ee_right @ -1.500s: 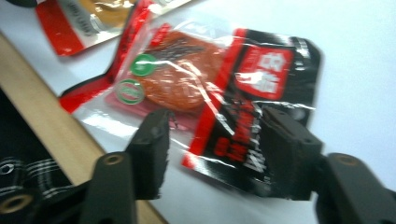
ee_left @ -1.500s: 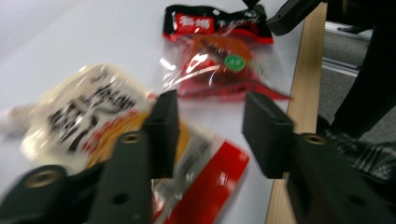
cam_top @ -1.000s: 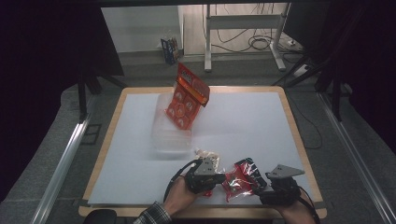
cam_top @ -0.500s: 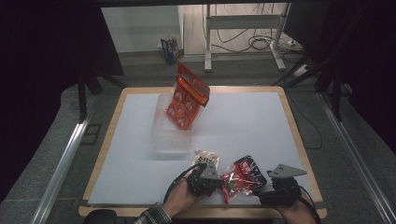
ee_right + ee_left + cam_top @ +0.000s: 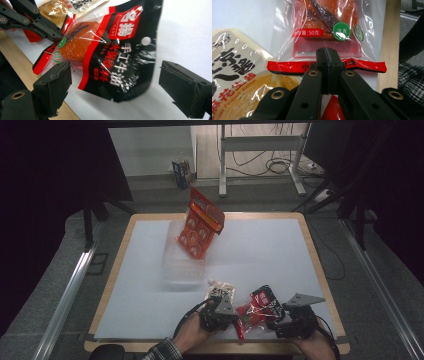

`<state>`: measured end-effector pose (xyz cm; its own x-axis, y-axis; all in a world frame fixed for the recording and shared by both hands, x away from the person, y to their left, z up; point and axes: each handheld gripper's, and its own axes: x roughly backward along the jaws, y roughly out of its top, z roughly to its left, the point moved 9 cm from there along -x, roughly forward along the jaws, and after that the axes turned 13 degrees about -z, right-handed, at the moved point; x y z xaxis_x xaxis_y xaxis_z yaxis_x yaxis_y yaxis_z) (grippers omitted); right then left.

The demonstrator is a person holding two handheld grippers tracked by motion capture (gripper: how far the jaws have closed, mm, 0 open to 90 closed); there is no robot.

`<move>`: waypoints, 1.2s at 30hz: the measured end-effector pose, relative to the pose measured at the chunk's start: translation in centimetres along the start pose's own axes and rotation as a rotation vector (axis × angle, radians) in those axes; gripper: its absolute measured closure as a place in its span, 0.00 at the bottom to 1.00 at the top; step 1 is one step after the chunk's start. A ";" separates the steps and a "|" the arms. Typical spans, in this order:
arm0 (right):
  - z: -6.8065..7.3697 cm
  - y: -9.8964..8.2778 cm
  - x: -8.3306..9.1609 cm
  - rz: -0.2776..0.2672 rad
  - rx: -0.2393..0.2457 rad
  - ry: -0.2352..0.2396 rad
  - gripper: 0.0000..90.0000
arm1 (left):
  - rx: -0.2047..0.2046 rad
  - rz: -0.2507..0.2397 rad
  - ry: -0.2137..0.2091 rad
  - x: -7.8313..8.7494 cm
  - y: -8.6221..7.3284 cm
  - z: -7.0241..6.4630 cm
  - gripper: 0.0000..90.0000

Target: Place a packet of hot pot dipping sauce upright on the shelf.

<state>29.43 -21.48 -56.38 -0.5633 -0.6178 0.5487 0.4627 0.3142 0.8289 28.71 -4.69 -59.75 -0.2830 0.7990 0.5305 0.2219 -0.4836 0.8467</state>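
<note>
Red-and-black snack packet (image 5: 110,55): left gripper (image 5: 327,60) jaws pinched on its sealed edge, right gripper (image 5: 115,85) spread astride; handover likely, requiring right closure.

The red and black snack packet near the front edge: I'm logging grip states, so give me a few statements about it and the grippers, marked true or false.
1. The left gripper is shut on the red and black snack packet. True.
2. The right gripper is clamped on the packet. False: its jaws stand wide apart, either side of it.
3. A peanut butter sachet lies beside the packet. True.
4. The orange bag lies flat at the near edge. False: it leans in the clear container farther back.
</note>
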 end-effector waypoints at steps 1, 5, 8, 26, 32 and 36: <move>0.0 -0.1 -0.2 0.005 -0.005 0.011 0.12 | 0.000 0.000 -0.001 0.0 0.0 0.0 1.00; 0.3 -0.1 -1.0 0.014 -0.044 0.059 0.15 | -0.003 0.000 -0.002 0.0 0.0 0.0 1.00; 0.6 0.2 -1.4 0.014 -0.057 0.088 0.16 | 0.000 0.001 -0.003 0.0 0.0 0.0 1.00; 2.8 1.4 -3.5 0.047 -0.101 0.221 0.40 | -0.006 0.003 -0.005 0.0 -0.1 0.0 1.00; 2.7 2.2 -3.2 0.012 -0.133 0.215 0.60 | -0.009 0.002 -0.002 0.0 0.0 0.0 1.00; 3.2 2.7 -3.1 0.006 -0.137 0.227 0.68 | -0.013 0.015 0.000 0.1 0.0 -0.1 1.00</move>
<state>30.24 -16.48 -55.48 -0.3990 -0.7672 0.5022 0.5627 0.2276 0.7947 28.56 -4.63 -59.66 -0.2798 0.7919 0.5428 0.2138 -0.4998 0.8393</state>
